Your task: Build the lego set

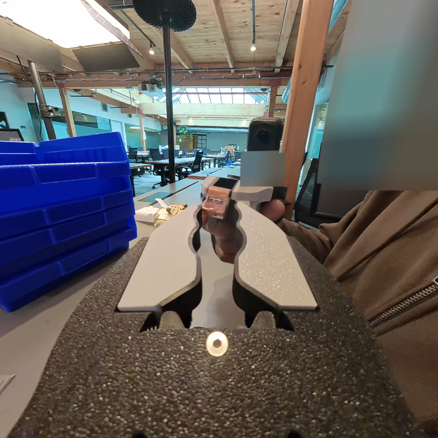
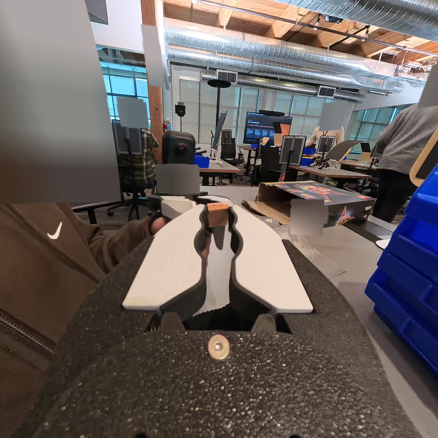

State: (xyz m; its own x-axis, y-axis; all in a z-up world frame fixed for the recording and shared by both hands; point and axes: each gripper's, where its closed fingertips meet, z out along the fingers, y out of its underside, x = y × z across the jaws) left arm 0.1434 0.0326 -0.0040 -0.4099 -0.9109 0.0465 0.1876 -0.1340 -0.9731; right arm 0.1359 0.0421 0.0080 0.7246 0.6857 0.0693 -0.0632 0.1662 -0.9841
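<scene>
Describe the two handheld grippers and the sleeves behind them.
Both the left gripper and right gripper have pale grey, wavy-edged fingers on speckled black bodies with one central screw. Each carries a black camera. The person wears a brown zipped jacket with a small white logo.

Stacked blue bins [image 1: 64, 213]; wooden post [image 1: 305, 94] — black floor lamp [image 1: 168, 94], monitor [image 2: 267, 130]

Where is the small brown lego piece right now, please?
The brown lego piece is raised above the grey table, between the fingertips of the right gripper, with the left gripper meeting it from the opposite side.
</scene>
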